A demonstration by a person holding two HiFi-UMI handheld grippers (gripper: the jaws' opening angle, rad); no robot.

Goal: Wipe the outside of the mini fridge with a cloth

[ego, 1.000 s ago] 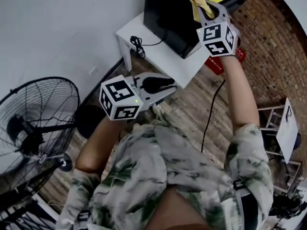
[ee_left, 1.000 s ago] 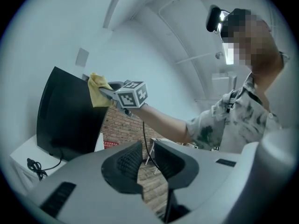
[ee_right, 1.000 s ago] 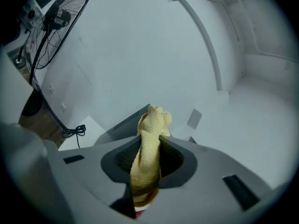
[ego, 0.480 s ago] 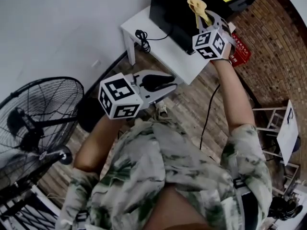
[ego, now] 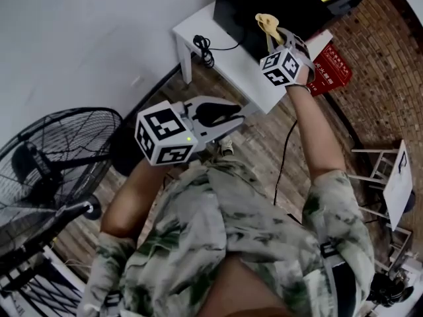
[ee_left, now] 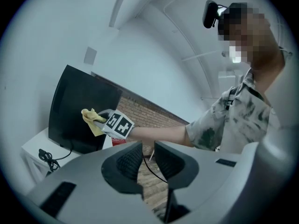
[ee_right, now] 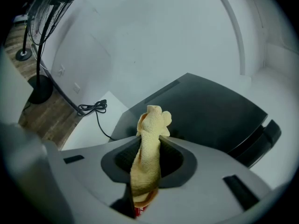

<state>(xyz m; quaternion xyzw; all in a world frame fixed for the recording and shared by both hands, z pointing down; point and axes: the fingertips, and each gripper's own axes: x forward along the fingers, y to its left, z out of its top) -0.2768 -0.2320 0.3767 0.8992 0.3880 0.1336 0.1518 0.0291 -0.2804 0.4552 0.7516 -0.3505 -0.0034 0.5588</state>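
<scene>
The black mini fridge [ego: 264,5] stands on a low white table [ego: 231,68] against the wall. My right gripper [ego: 274,35] is shut on a yellow cloth [ego: 268,24], and the cloth's bunched end lies against the fridge's near face. In the right gripper view the cloth [ee_right: 148,143] runs up between the jaws of the right gripper [ee_right: 150,139], with the fridge [ee_right: 210,111] just beyond. My left gripper [ego: 234,114] hangs near my chest, well short of the table, with nothing in it. In the left gripper view its jaws [ee_left: 148,148] stand almost together, and the fridge [ee_left: 77,106] and cloth [ee_left: 92,120] are far ahead.
A coiled black power cord [ego: 201,45] lies on the table's left end. A large floor fan [ego: 53,164] stands at the left. A red sign [ego: 334,71] leans right of the table. A white rack [ego: 390,177] is at the far right. A cable [ego: 284,157] trails over the brick-patterned floor.
My right gripper has drawn the cloth across the fridge's surface toward me, from near its yellow sticker to its near edge. The left gripper has stayed where it was.
</scene>
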